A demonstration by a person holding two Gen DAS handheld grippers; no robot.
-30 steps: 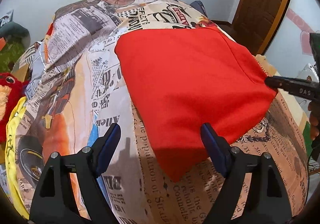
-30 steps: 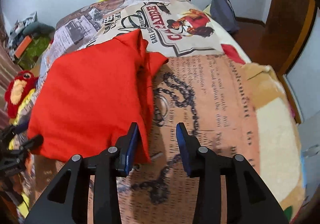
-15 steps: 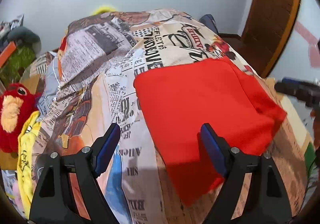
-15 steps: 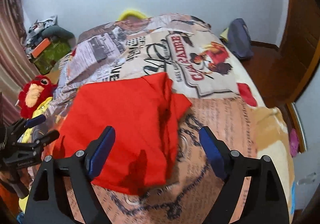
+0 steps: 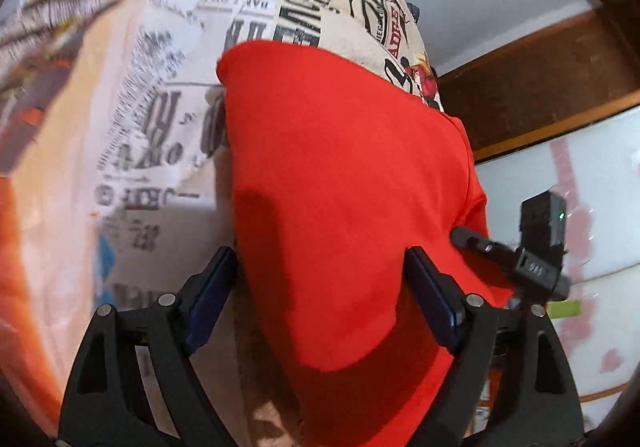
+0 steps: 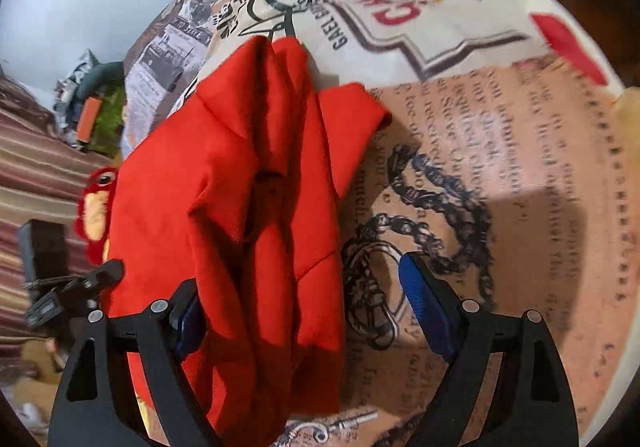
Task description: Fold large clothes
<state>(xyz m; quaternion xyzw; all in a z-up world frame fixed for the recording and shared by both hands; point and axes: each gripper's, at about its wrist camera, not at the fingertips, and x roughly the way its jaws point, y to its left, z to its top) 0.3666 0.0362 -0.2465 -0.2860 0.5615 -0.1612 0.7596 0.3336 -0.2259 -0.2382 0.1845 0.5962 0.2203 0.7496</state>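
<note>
A red garment (image 5: pixel 340 167) lies folded on a bed with a newspaper-print cover (image 5: pixel 152 127). My left gripper (image 5: pixel 320 253) hovers low over its near left part. Its jaws are opening and stand wide, straddling the cloth without pressing it. In the right wrist view the same garment (image 6: pixel 248 175) shows creases and a sleeve flap. My right gripper (image 6: pixel 300 283) is open over its near right edge: the left pad is at the cloth and the right pad over the bare cover (image 6: pixel 500 167). Each gripper shows in the other's view: the right (image 5: pixel 512 259), the left (image 6: pixel 72 287).
A red plush toy (image 6: pixel 94 207) sits at the bed's left side beside a striped curtain (image 6: pixel 32 167). Clutter (image 6: pixel 92 115) is piled in the far left corner. A brown wooden door (image 5: pixel 540 87) stands beyond the bed's right side.
Both grippers have dropped closer to the red garment and rolled. The right gripper's jaws went from narrow to wide. The left gripper shifted right over the cloth.
</note>
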